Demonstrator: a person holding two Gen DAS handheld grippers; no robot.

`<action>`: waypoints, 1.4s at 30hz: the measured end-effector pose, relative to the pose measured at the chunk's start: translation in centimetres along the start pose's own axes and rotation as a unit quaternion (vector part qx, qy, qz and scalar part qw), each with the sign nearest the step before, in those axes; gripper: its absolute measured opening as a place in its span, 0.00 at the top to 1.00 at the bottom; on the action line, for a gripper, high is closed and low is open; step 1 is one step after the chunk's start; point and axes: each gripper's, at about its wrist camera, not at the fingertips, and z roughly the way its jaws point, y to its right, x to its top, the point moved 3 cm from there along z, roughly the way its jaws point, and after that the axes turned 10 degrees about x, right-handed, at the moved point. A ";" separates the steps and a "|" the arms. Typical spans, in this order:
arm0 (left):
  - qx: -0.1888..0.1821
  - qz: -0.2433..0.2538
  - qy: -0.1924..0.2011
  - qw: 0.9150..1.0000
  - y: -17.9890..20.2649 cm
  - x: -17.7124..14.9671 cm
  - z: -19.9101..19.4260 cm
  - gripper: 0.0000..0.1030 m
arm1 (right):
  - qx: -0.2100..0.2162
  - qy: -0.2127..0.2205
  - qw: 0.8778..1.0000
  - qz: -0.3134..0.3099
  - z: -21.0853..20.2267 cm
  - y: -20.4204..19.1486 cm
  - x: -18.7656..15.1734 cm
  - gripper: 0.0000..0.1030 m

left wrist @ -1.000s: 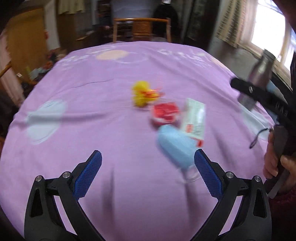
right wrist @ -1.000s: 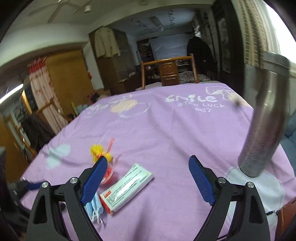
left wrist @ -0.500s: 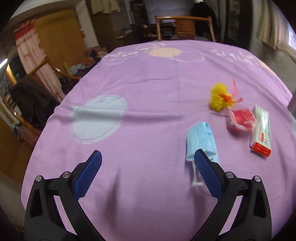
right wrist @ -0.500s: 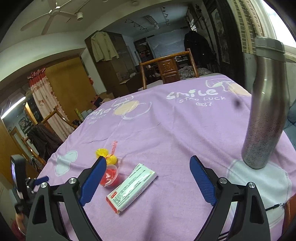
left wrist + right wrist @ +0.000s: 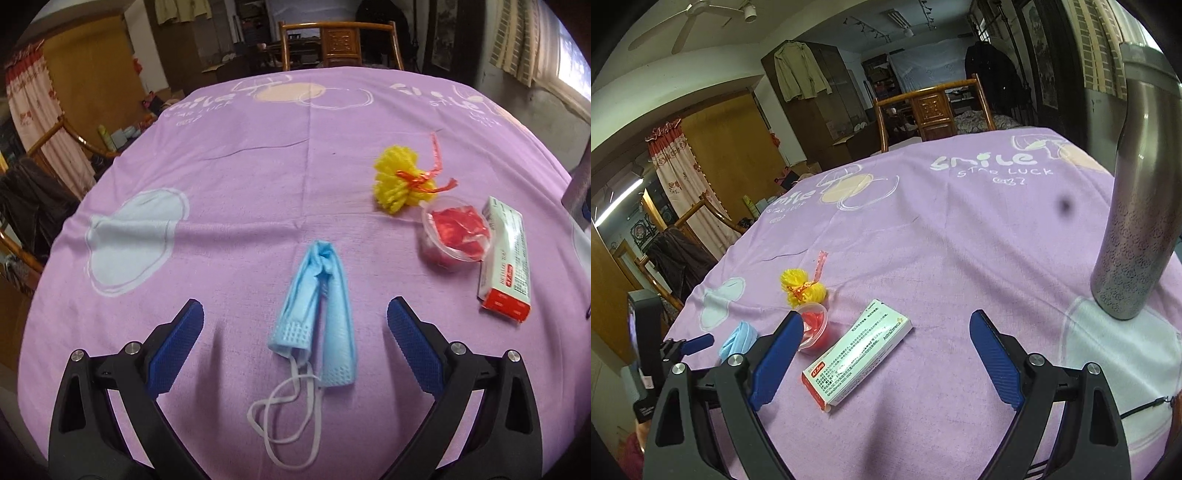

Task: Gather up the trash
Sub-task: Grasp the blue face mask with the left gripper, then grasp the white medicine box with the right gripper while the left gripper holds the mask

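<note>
Face mask (image 5: 317, 302): you have it lying crumpled lengthwise on the purple tablecloth (image 5: 240, 184), centred between your left gripper (image 5: 295, 325) fingers, its ear loops trailing toward you.
Handling: judge it very light, soft and limp; it will fold rather than resist. Pinch the bunched blue fabric mid-length (the thin loops would likely slip out).
Left gripper: spread wide, empty, touching nothing.
Right gripper (image 5: 886, 336): equally wide apart, empty, with the medicine box (image 5: 857, 350) just ahead between its fingers.
Medicine box: light, stiff card; grip its 2 long sides.
Plastic cup (image 5: 456, 232): thin, crushable, red scraps inside; it sits touching the box.
Yellow pompom (image 5: 400, 179): soft, just beyond the cup.
</note>
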 end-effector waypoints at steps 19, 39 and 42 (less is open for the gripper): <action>-0.094 -0.057 0.011 0.994 -2.0 0.0 -0.8 0.75 | -0.004 -0.139 0.988 -0.065 7.4 -5.0 -3.4 0.13; -0.098 -0.061 0.009 0.993 -2.3 0.0 -1.0 0.75 | -0.090 -0.094 0.990 -0.055 6.8 -1.3 -1.5 0.20; -0.097 -0.058 0.004 0.994 -2.1 -0.1 -0.7 0.75 | -0.072 -0.090 0.993 -0.019 7.6 -0.4 -0.3 0.20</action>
